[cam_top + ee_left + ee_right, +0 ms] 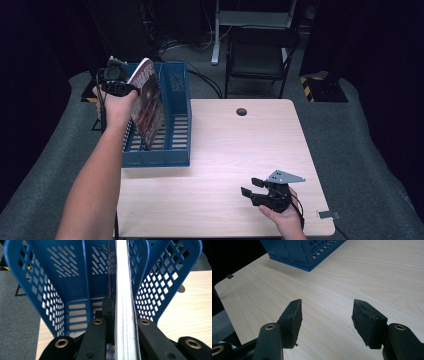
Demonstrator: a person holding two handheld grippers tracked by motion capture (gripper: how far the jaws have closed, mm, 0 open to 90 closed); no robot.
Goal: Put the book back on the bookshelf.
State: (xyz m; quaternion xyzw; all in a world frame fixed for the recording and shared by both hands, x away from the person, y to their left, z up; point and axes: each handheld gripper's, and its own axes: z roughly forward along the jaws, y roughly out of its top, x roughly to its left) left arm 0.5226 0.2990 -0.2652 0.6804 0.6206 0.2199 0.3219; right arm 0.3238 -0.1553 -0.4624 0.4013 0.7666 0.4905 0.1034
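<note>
Right now your left tongs [131, 90] are clamped on the edge of a thin glossy magazine with a red and dark cover [148, 105]. In the left gripper view the black jaws press on either side of its stacked white page edges [123, 302], with no gap showing between pads and paper. You hold the magazine nearly upright, tilted a little, its lower part down inside the blue perforated plastic file tray [177, 82]. It stands in the tray's right-hand compartment, just beside the central divider, as the left gripper view shows it; whether its bottom edge touches the slatted tray floor you cannot tell. Your left forearm reaches in from the bottom of the high view up to the tray's near left corner.

Your right tongs [252, 187] stand open with nothing between them. In the right gripper view the two dark pads [294, 315] sit well apart above bare wood grain, angled down toward the surface. Your right hand [280, 212] rests near the front right part of the pale wood-grain counter [225, 150], well apart from the tray.

Farther out, the tray sits at the counter's left side. A small round hole [241, 111] lies near the back edge of the counter. Beyond it, a black folding chair [257, 55] stands on the grey carpeted floor.
</note>
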